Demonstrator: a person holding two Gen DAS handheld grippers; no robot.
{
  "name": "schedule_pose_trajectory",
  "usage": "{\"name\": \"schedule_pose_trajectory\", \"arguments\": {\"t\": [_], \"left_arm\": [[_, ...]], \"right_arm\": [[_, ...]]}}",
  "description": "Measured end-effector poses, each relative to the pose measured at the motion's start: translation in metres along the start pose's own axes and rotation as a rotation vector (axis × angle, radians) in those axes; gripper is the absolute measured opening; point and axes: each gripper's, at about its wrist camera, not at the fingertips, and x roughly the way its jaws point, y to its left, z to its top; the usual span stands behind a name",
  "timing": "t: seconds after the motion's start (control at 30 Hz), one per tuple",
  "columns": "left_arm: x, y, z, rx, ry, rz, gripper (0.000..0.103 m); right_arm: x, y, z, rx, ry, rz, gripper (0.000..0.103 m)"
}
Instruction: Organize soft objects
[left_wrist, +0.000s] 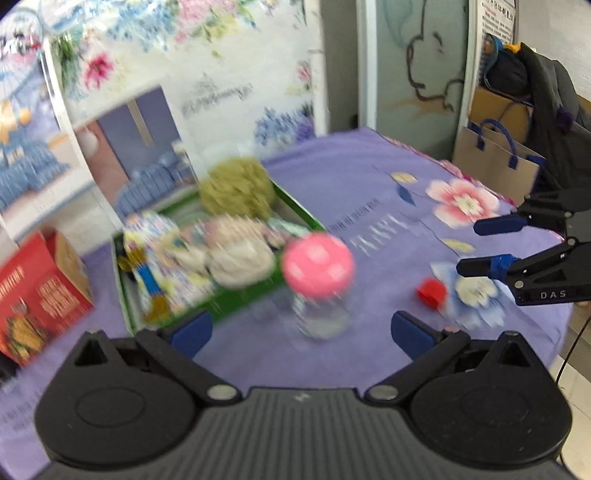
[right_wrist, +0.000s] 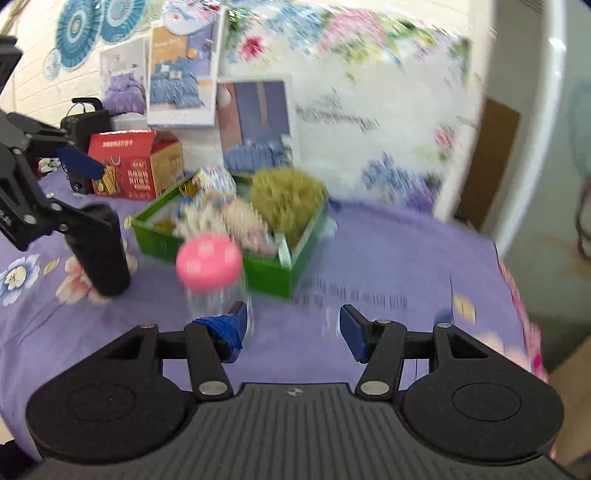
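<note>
Soft toys (left_wrist: 207, 251) and a green pouf (left_wrist: 236, 188) sit packed in the green box (left_wrist: 127, 295) at centre left, seemingly already sorted, while the left gripper (left_wrist: 301, 328) and right gripper (right_wrist: 291, 328) hover released, holding nothing.

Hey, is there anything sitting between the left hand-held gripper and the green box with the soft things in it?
Yes. A clear jar with a pink dotted lid stands on the purple cloth just ahead of the open left hand-held gripper, in front of the near right corner of the green box. The left part of the box front looks unobstructed.
</note>
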Motion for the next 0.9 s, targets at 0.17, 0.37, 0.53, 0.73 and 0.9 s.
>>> {"name": "schedule_pose_trajectory", "arguments": {"t": [0.17, 0.37, 0.53, 0.73, 0.9], "left_arm": [[0.027, -0.046, -0.049, -0.090, 0.110, -0.059, 0.103], [0.055, -0.075, -0.056, -0.199, 0.211, -0.077, 0.103], [0.075, -0.074, -0.019, -0.355, 0.268, -0.046, 0.103], [0.119, -0.075, 0.026, -0.559, 0.392, -0.094, 0.102], [0.157, -0.083, 0.051, -0.583, 0.456, -0.142, 0.102]], "right_arm": [[-0.022, 0.005, -0.081, 0.185, -0.001, -0.038, 0.041], [-0.033, 0.027, -0.121, 0.268, -0.032, -0.077, 0.041], [-0.020, 0.035, -0.111, 0.173, -0.050, -0.112, 0.041], [0.010, 0.025, -0.087, 0.127, -0.086, -0.152, 0.042], [0.042, 0.006, -0.073, 0.132, -0.031, -0.135, 0.042]]}}
